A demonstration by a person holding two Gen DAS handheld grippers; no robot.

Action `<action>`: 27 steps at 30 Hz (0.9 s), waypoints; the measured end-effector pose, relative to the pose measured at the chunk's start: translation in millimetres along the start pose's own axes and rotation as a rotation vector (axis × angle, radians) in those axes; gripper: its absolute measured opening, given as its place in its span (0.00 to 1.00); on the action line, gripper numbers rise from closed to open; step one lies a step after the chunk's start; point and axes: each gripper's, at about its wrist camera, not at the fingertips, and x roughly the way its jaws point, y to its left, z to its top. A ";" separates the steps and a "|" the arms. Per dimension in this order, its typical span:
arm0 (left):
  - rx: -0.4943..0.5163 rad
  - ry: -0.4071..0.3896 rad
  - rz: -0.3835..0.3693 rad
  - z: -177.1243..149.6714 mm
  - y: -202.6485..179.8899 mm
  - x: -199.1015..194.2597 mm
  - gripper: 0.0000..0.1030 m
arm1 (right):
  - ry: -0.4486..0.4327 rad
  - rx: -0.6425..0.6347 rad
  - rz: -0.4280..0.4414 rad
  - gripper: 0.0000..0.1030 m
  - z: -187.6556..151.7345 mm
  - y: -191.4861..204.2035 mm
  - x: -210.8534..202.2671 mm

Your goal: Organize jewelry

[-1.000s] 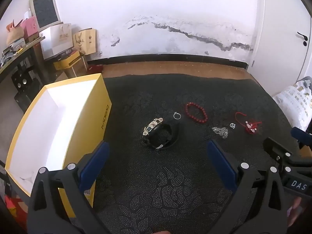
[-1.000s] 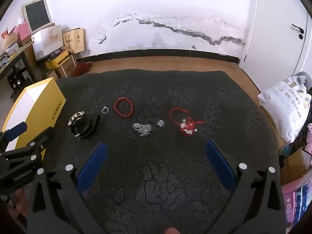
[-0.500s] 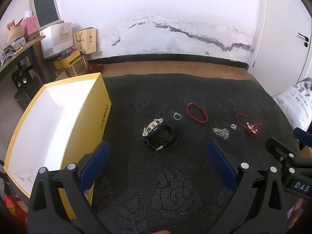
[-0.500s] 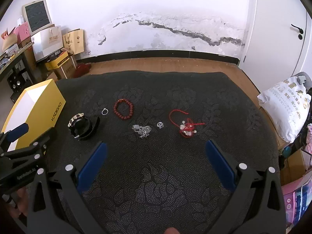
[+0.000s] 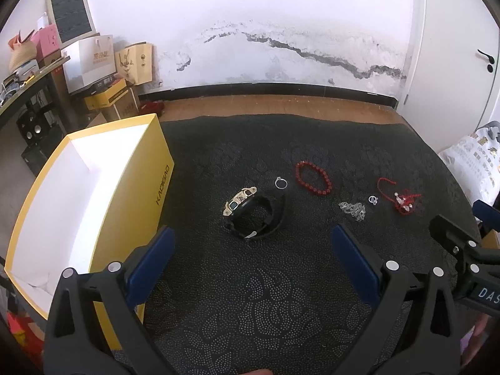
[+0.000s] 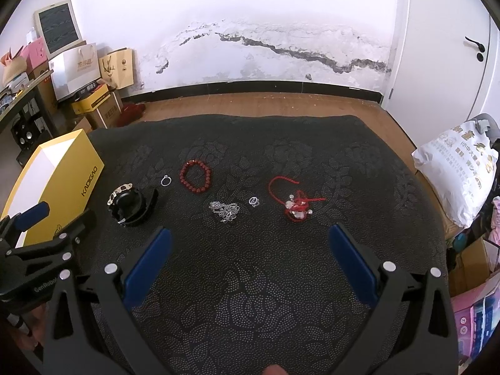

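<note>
- Left wrist view shows the left tongs (image 5: 250,243) spread wide and holding nothing, hovering above a dark, flower-patterned cloth (image 5: 250,306) on what I take to be a tabletop.
- Right tongs (image 6: 250,243) are likewise wide open and empty, over the near middle of the cloth.
- To my eye the sorting has not begun: the yellow box (image 5: 137,187) at the left stands open, its white inside looks bare as far as I can see, and every piece lies loose on the cloth.
- Jewelry runs in a loose row from left to right: a black watch (image 5: 254,214) nearest the box, a small silver ring (image 5: 281,183) just beyond it, a red bead bracelet (image 5: 312,177), a silver chain (image 5: 353,210) in a heap, a second small ring (image 5: 373,200), and a red cord charm (image 5: 403,198) farthest right.
- All six pieces are left to move, presumably into the box; the watch sits closest to the left tongs, the chain and the cord charm closest to the right.
- Beyond the cloth runs a strip of wooden floor (image 6: 265,103), then a white wall (image 6: 250,31) with a long dark crack and peeling paint.
- Far left: stacked cartons, paper bags and a shelf. Far right: a white door (image 6: 453,47) and a printed sack (image 6: 459,168).
</note>
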 end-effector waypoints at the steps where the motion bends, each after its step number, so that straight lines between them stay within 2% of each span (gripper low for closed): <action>1: 0.002 0.000 0.001 0.2 -0.5 0.1 0.95 | 0.000 0.001 -0.001 0.94 -0.3 0.4 -0.2; 27: 0.008 -0.005 0.002 -2.6 1.1 -0.4 0.95 | -0.008 -0.006 0.006 0.94 0.8 -0.6 -0.7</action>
